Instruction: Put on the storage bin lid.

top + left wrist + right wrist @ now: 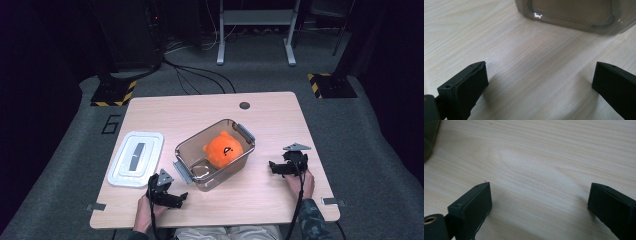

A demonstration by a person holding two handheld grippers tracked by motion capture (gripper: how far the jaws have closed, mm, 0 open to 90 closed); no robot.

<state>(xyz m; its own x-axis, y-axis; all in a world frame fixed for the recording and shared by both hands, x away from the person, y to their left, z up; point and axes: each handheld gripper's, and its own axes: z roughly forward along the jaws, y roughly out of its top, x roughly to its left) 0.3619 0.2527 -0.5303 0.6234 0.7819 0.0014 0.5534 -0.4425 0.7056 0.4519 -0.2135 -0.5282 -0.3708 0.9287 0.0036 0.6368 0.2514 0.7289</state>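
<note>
A clear plastic box [239,131] with grey latch handles stands in the middle of the wooden table [280,112]. An orange plush toy [223,148] with a small face lies inside it, toward the right end. The white lid [136,158] lies flat to the left of the box. My left gripper [178,199] rests open on the table in front of the box's near left corner; its own view has the box wall [574,15] just ahead. My right gripper [273,167] sits open to the right of the box, over bare wood [536,170].
A small round grommet hole [244,105] sits near the table's far edge. Beyond the table, cables, yellow-black striped stand bases [115,92] and a white frame stand on grey carpet. Metal brackets mark the table's near corners.
</note>
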